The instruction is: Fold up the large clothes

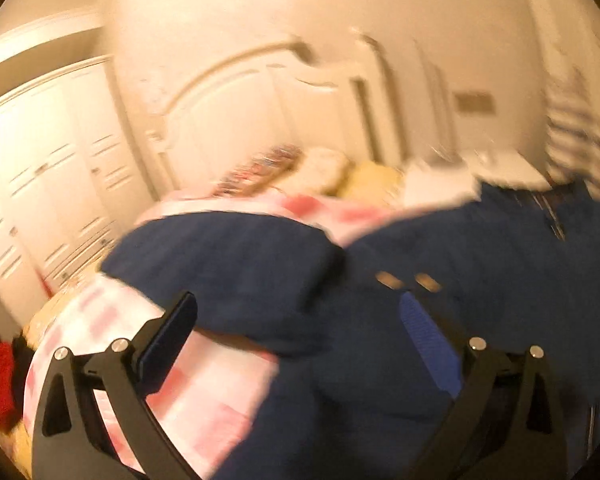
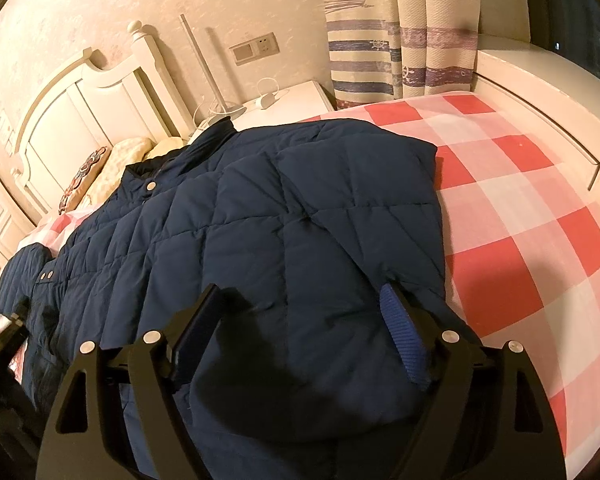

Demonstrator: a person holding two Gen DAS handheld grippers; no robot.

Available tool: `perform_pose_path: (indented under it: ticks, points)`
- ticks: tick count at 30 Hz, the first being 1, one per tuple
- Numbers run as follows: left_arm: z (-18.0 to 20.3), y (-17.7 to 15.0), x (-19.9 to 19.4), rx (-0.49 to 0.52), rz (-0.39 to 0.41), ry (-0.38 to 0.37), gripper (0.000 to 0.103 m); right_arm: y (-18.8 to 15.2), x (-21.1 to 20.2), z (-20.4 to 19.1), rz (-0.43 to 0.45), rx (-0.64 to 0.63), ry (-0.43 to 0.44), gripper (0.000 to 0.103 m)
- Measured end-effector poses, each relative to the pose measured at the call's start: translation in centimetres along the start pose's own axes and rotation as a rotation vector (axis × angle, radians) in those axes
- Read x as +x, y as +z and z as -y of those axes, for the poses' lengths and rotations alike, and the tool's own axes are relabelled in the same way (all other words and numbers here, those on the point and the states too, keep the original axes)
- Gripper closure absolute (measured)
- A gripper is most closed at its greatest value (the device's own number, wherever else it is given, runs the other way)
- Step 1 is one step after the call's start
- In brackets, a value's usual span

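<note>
A dark navy quilted jacket (image 2: 260, 208) lies spread on the red and white checked bedspread (image 2: 540, 220), collar toward the headboard. My right gripper (image 2: 300, 320) sits low over its near end. A thick puffy fold of the jacket fills the gap between the jaws and reaches both pads. In the blurred left wrist view my left gripper (image 1: 300, 320) stands wide open just above the jacket (image 1: 480, 280). One finger is over the pink checked spread, the other over navy cloth, and neither pad presses on anything. A navy sleeve (image 1: 228, 260) lies ahead of it.
A white headboard (image 2: 72, 120) with pillows (image 2: 124, 160) stands at the far end of the bed. Beside it are a white nightstand (image 2: 288, 100) with a cable and striped curtains (image 2: 400, 52). White wardrobe doors (image 1: 48, 184) line the left side.
</note>
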State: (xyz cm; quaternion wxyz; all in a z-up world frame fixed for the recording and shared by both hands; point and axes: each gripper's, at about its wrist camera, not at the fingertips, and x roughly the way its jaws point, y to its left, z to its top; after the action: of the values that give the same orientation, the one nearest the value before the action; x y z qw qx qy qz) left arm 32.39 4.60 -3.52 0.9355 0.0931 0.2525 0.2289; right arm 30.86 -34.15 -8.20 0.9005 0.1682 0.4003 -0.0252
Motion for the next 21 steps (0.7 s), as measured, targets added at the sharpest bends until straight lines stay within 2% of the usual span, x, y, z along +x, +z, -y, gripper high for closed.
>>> perform_pose_path:
  ticks: [1, 3, 4, 6, 10, 15, 18, 20, 21]
  points:
    - [-1.8, 0.6, 0.4, -0.045, -0.003, 0.042, 0.002, 0.0, 0.1, 0.0, -0.002, 0.001, 0.001, 0.024]
    - [-4.8, 1.4, 1.9, -0.130, -0.042, 0.046, 0.002, 0.0, 0.1, 0.0, -0.003, 0.000, 0.001, 0.024]
    - [-7.2, 1.7, 3.4, -0.200, -0.101, 0.005, 0.002, 0.0, 0.1, 0.0, -0.003, 0.001, 0.003, 0.024]
    - [-10.4, 1.6, 5.8, -0.275, -0.190, -0.050, 0.002, 0.0, 0.1, 0.0, -0.002, 0.003, 0.005, 0.024]
    - [-16.2, 0.8, 9.5, -0.389, -0.298, -0.146, 0.002, 0.0, 0.2, 0.0, -0.001, 0.003, 0.007, 0.024]
    - [-23.4, 0.2, 15.4, -0.500, -0.358, -0.178, 0.004, 0.0, 0.2, 0.1, -0.002, 0.001, 0.010, 0.023]
    - [-29.1, -0.7, 20.0, -0.680, -0.416, -0.206, 0.005, 0.0, 0.2, 0.1, -0.002, 0.002, 0.009, 0.023]
    - [-31.8, -1.1, 22.0, -0.782, -0.418, -0.239, 0.006, 0.0, 0.2, 0.0, -0.003, 0.001, 0.008, 0.023]
    - [-32.5, -1.2, 22.6, -0.800, -0.415, -0.244, 0.007, 0.0, 0.2, 0.1, -0.004, 0.000, 0.007, 0.023]
